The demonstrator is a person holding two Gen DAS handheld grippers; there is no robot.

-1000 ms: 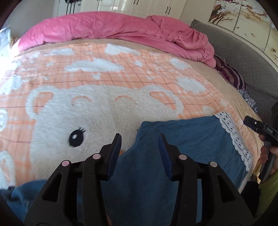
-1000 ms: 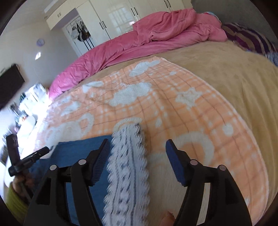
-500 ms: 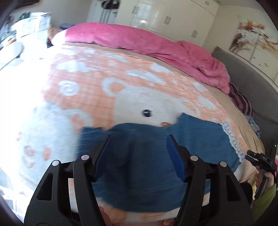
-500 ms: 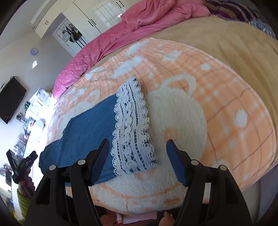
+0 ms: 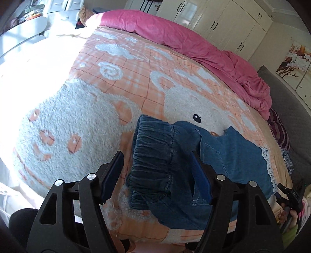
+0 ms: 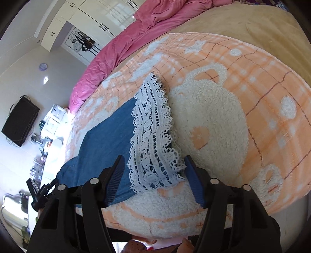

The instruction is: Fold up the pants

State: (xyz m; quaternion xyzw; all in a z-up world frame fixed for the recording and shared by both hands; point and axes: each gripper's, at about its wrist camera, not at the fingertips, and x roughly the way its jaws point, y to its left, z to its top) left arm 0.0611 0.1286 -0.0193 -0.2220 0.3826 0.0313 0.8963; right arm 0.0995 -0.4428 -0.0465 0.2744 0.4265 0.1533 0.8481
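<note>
Blue denim pants (image 5: 223, 161) lie flat on the orange bear blanket (image 5: 120, 81), folded lengthwise. Their gathered elastic waistband (image 5: 153, 153) sits between the open jaws of my left gripper (image 5: 158, 176), which holds nothing. The white lace hem (image 6: 153, 136) lies at the other end, between the open jaws of my right gripper (image 6: 155, 180), also empty. The right gripper shows at the far right of the left wrist view (image 5: 289, 196); the left gripper shows at the lower left of the right wrist view (image 6: 43, 191).
A pink duvet (image 5: 194, 42) is bunched along the far side of the bed. A grey headboard (image 5: 287, 101) and striped pillow (image 5: 279, 132) are at the right. White wardrobes (image 5: 223, 17) stand behind. The blanket's near edge (image 6: 175, 223) drops off just below both grippers.
Both grippers have pulled back and away from the pants. The left one has swung left to the waistband end; the right one now sees the whole lace hem from farther off.
</note>
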